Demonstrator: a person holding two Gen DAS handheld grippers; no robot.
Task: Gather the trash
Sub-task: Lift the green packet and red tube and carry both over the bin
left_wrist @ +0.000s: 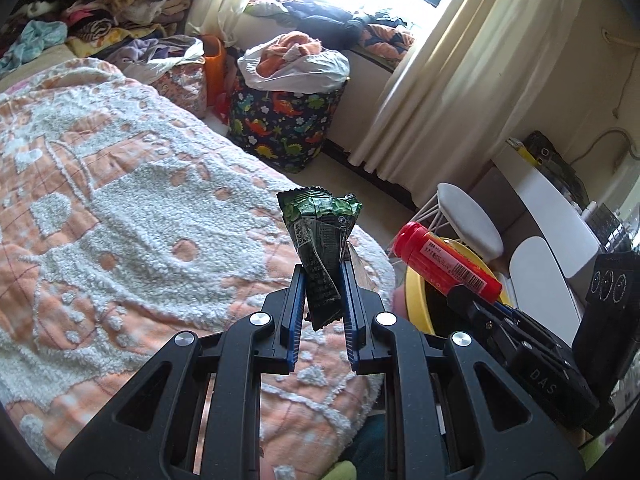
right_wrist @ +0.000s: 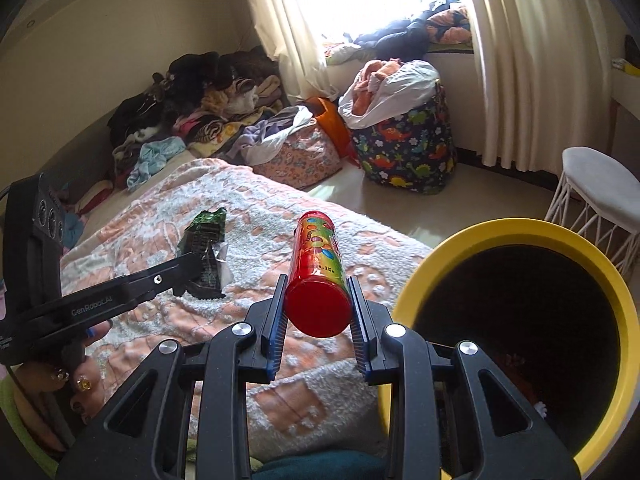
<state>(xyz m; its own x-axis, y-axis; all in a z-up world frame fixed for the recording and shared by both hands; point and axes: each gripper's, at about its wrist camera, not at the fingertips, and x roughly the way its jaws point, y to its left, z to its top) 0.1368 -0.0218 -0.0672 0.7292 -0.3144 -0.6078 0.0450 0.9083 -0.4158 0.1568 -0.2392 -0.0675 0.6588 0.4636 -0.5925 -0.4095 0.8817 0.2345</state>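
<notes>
My left gripper (left_wrist: 322, 270) is shut on a crumpled green and black snack wrapper (left_wrist: 320, 248), held upright above the bed. In the right wrist view the left gripper (right_wrist: 188, 268) comes in from the left with the same wrapper (right_wrist: 206, 246). My right gripper (right_wrist: 318, 280) is shut on a red candy tube (right_wrist: 320, 268) with a red cap, lying along its fingers. In the left wrist view that tube (left_wrist: 444, 262) hangs over the yellow bin (left_wrist: 416, 300). The yellow-rimmed bin (right_wrist: 500, 232), dark inside, stands just right of the right gripper.
An orange and white fleecy blanket (left_wrist: 120, 208) covers the bed. A dinosaur-print bag (right_wrist: 408, 148) with clothes and a white wire stool (right_wrist: 600, 188) stand on the floor by the curtains. Clothes are heaped at the bed's far end (right_wrist: 192, 108). A hand (right_wrist: 80, 376) holds the left gripper.
</notes>
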